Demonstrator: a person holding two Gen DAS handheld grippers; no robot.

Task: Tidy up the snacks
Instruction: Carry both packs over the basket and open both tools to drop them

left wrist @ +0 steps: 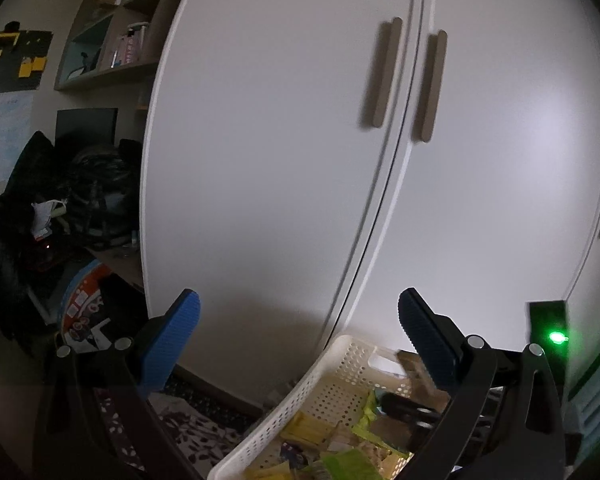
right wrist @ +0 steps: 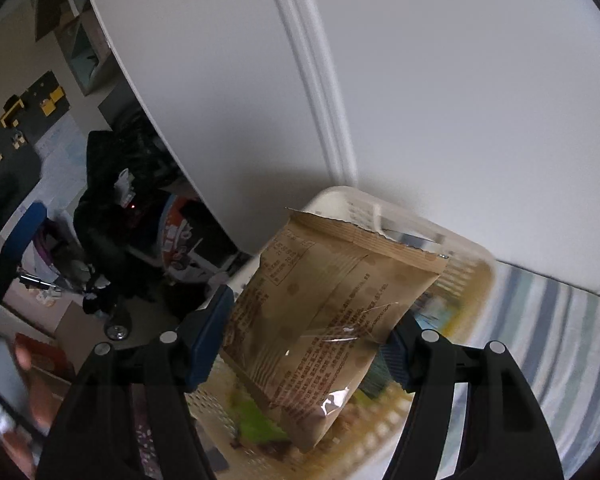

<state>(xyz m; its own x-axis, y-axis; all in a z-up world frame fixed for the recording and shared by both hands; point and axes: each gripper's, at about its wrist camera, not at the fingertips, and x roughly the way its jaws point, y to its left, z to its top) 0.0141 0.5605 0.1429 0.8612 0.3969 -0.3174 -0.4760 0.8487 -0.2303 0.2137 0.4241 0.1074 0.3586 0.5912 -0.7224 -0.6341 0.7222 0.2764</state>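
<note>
A white perforated basket [left wrist: 308, 396] sits low in the left wrist view, holding several yellow and green snack packets [left wrist: 340, 440]. My left gripper [left wrist: 300, 344] hangs open above its near-left rim with nothing between the blue pads. In the right wrist view my right gripper [right wrist: 308, 336] is shut on a tan snack bag [right wrist: 324, 312] with printed text, held upright over the same basket [right wrist: 472, 256]. Green packets [right wrist: 260, 420] show blurred beneath the bag. The other gripper [left wrist: 480, 400] appears at the basket's right side in the left wrist view.
White wardrobe doors [left wrist: 300, 140] with tan handles [left wrist: 380, 72] stand right behind the basket. A striped blue and white cloth [right wrist: 560, 340] lies to the right. Dark clothing and clutter [left wrist: 40, 220] fill the left, with shelves [left wrist: 108, 40] above. A patterned rug [left wrist: 196, 428] lies below.
</note>
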